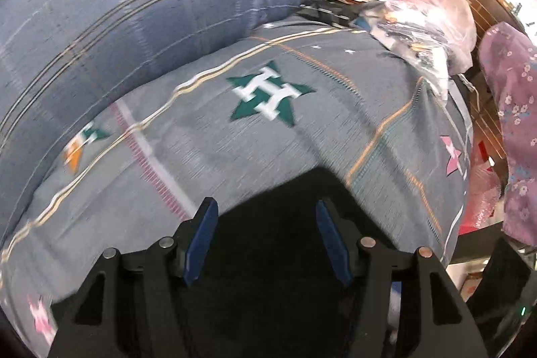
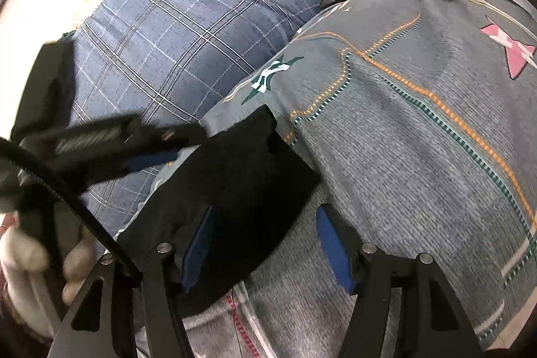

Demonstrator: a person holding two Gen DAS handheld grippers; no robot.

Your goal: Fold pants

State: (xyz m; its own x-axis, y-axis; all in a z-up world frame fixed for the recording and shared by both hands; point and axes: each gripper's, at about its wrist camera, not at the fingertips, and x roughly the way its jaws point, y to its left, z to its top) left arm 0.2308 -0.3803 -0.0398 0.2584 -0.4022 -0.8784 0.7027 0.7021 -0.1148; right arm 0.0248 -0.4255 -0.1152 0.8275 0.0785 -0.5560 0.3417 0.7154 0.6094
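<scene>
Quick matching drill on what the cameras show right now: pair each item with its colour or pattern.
Items:
1. pants
2. pillow
3. bedspread
4. garment at the far right

Descriptions:
A. purple with small flowers
B. plain black
C. grey with stars and stitched lines
D. blue plaid

Pairs: 1-B, 2-D, 3-C, 4-A

We hold our left hand-held gripper (image 1: pixel 266 237) tilted downward, blue pads parted, nothing pinched. Our right hand-held gripper (image 2: pixel 265 244) stands open too; our left hand (image 2: pixel 30 257) shows at eight o'clock.
</scene>
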